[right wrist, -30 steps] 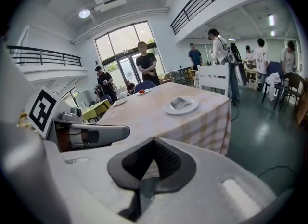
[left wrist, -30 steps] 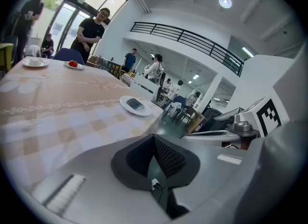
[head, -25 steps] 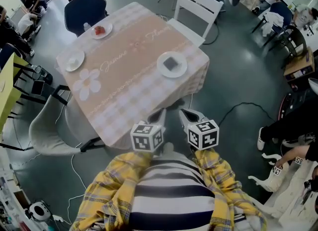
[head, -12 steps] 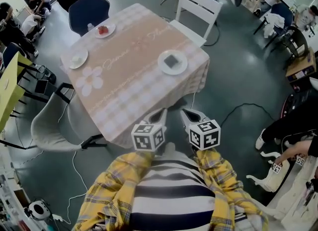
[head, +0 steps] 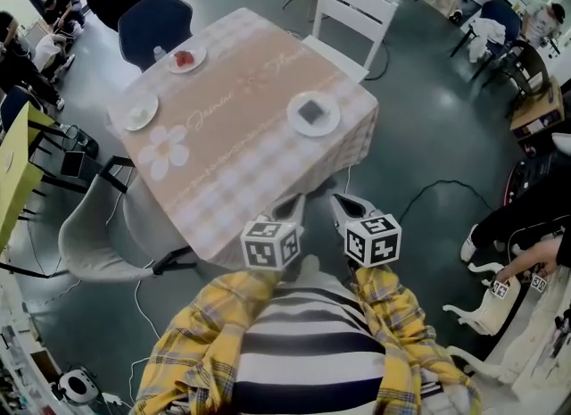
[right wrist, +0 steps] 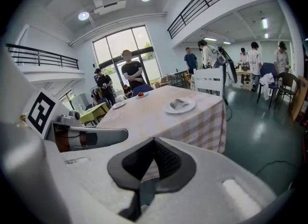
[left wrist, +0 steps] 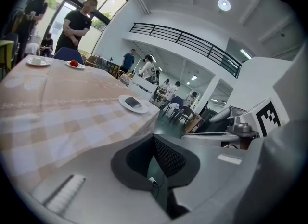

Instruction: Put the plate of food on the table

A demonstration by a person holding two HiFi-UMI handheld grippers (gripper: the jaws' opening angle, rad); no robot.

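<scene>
Well beyond right gripper — plate

On the counter the first plate lies by the right corner, the second plate along the far-left edge, and the third plate at the left corner. The far-right chair stands beyond the far-right edge, the far-left chair beyond the far-left edge, and the near-left chair beside the near-left edge. The left hand-held gripper and the right hand-held gripper sit side by side just off the near-right edge.

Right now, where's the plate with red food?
In the head view, the red-food plate sits at the far left corner of the table, beside the blue chair.
</scene>
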